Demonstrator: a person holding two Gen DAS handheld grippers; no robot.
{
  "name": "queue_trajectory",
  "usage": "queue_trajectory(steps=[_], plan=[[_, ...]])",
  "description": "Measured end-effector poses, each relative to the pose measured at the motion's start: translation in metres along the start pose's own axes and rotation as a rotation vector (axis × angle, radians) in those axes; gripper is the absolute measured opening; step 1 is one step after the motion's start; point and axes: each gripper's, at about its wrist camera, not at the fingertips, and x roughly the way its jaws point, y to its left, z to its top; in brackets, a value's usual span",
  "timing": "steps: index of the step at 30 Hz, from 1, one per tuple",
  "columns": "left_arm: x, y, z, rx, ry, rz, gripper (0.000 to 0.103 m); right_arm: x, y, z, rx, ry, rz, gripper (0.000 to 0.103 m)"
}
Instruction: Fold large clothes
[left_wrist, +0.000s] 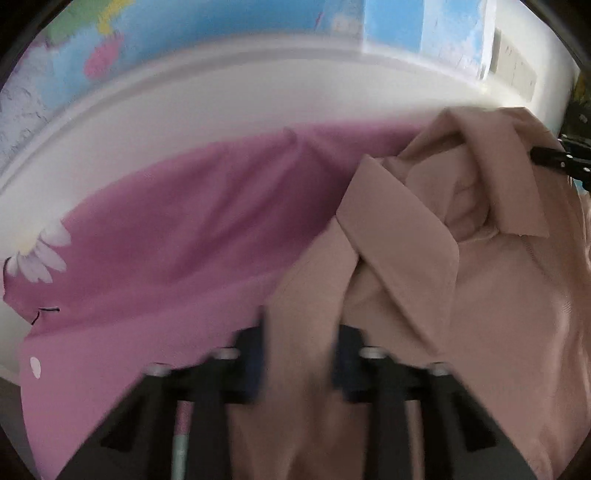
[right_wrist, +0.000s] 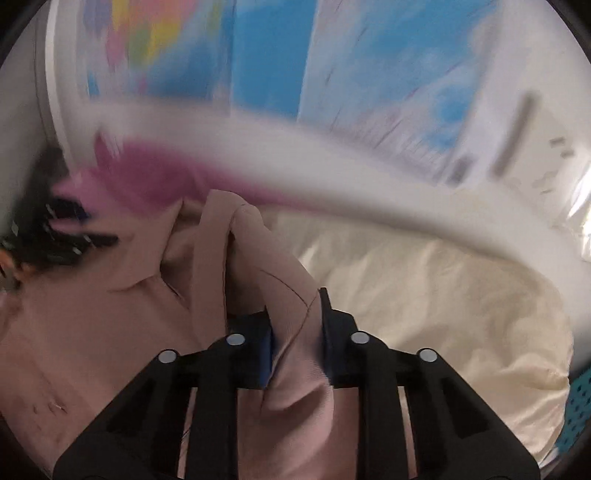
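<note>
The left gripper (left_wrist: 301, 354) has its two black fingers (left_wrist: 251, 354) closed on a fold of a beige collared shirt (left_wrist: 498, 295), and the cloth runs up from between them. The picture from this side is blurred, but the pinched cloth is clear. The right gripper (right_wrist: 295, 343) also has its fingers (right_wrist: 338, 343) pressed together on the same beige collared shirt (right_wrist: 92, 314), on a thick bunch of cloth that stands up between the blue pads (right_wrist: 266, 354).

The shirt hangs between the two grippers, with its open collar (left_wrist: 399, 236) near the middle and turned upward. In the left view, the tip of the right gripper (left_wrist: 554, 157) shows at the far right edge of the shirt. In the right view, the left gripper (right_wrist: 62, 240) is a dark blur at the left side of the shirt.

Under the shirt on the left side lies a pink garment (left_wrist: 184, 236) with a white daisy print (left_wrist: 40, 254), spread flat on a white surface (left_wrist: 221, 110). On the right side lies a cream cloth (right_wrist: 424, 295), wrinkled, and it reaches near the right edge of the surface.

Behind the far edge of the surface, a colourful world map (left_wrist: 229, 22) with much blue covers the wall.
</note>
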Motion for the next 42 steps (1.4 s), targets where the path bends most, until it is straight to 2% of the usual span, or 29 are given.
queue_trajectory(steps=[2, 3, 4, 5, 6, 8, 11, 13, 14, 15, 18, 19, 21, 23, 29, 31, 33, 34, 36, 39, 40, 42], plan=[[-0.036, -0.005, 0.001, 0.001, -0.170, 0.010, 0.014, -0.024, -0.021, -0.005, 0.091, -0.092, 0.021, 0.020], [-0.050, -0.005, 0.002, -0.008, -0.229, 0.008, 0.020, -0.030, -0.035, -0.008, 0.163, -0.122, 0.045, 0.024], [-0.057, -0.005, 0.004, -0.014, -0.247, 0.015, 0.026, -0.027, -0.055, -0.014, 0.259, -0.120, 0.057, 0.026], [-0.059, -0.005, 0.007, -0.014, -0.246, 0.020, 0.030, -0.013, -0.070, -0.019, 0.334, -0.063, 0.070, 0.028], [-0.057, -0.006, 0.010, -0.004, -0.236, 0.018, 0.031, 0.005, -0.080, -0.025, 0.378, 0.013, 0.068, 0.037], [-0.038, -0.011, 0.014, 0.020, -0.169, 0.069, 0.040, 0.029, -0.085, -0.033, 0.404, 0.089, 0.018, 0.048], [-0.006, -0.009, 0.013, 0.011, -0.036, 0.189, 0.050, 0.035, -0.087, -0.038, 0.439, 0.074, 0.026, 0.056], [-0.012, -0.004, 0.003, -0.021, -0.035, 0.161, 0.056, 0.029, -0.086, -0.037, 0.440, 0.064, 0.002, 0.065], [-0.024, 0.001, -0.004, -0.052, -0.052, 0.137, 0.073, 0.022, -0.083, -0.036, 0.422, 0.054, -0.035, 0.068], [-0.037, 0.004, -0.011, -0.069, -0.075, 0.133, 0.082, 0.015, -0.081, -0.036, 0.407, 0.040, -0.056, 0.075], [-0.078, 0.010, -0.038, -0.085, -0.129, 0.120, 0.087, -0.011, -0.082, -0.041, 0.407, -0.002, -0.085, 0.078], [-0.097, 0.012, -0.056, -0.098, -0.139, 0.106, 0.088, -0.026, -0.081, -0.045, 0.413, -0.024, -0.051, 0.079], [-0.113, 0.009, -0.081, -0.101, -0.120, 0.094, 0.089, -0.039, -0.080, -0.052, 0.413, -0.045, -0.023, 0.084], [-0.131, -0.003, -0.117, -0.089, -0.093, 0.088, 0.089, -0.060, -0.068, -0.064, 0.380, -0.062, -0.007, 0.084], [-0.156, -0.031, -0.195, -0.097, -0.019, -0.033, 0.089, -0.080, -0.024, -0.089, 0.345, -0.047, 0.101, 0.088], [-0.156, -0.043, -0.211, -0.088, -0.003, -0.046, 0.083, -0.078, -0.005, -0.096, 0.350, -0.037, 0.129, 0.088], [-0.157, -0.044, -0.226, -0.118, 0.024, -0.094, 0.044, -0.081, 0.009, -0.102, 0.358, -0.027, 0.146, 0.088], [-0.156, -0.041, -0.227, -0.143, 0.027, -0.113, 0.036, -0.078, 0.016, -0.102, 0.363, -0.026, 0.153, 0.088], [-0.162, -0.033, -0.227, -0.205, 0.006, -0.148, 0.007, -0.078, 0.024, -0.109, 0.379, -0.022, 0.180, 0.088], [-0.186, -0.016, -0.223, -0.290, -0.047, -0.149, 0.004, -0.078, 0.032, -0.117, 0.396, -0.014, 0.201, 0.088], [-0.196, -0.013, -0.220, -0.287, -0.074, -0.126, 0.004, -0.080, 0.034, -0.118, 0.397, -0.013, 0.210, 0.088], [-0.214, -0.005, -0.210, -0.274, -0.101, -0.030, 0.004, -0.085, 0.038, -0.121, 0.397, -0.022, 0.211, 0.088]])
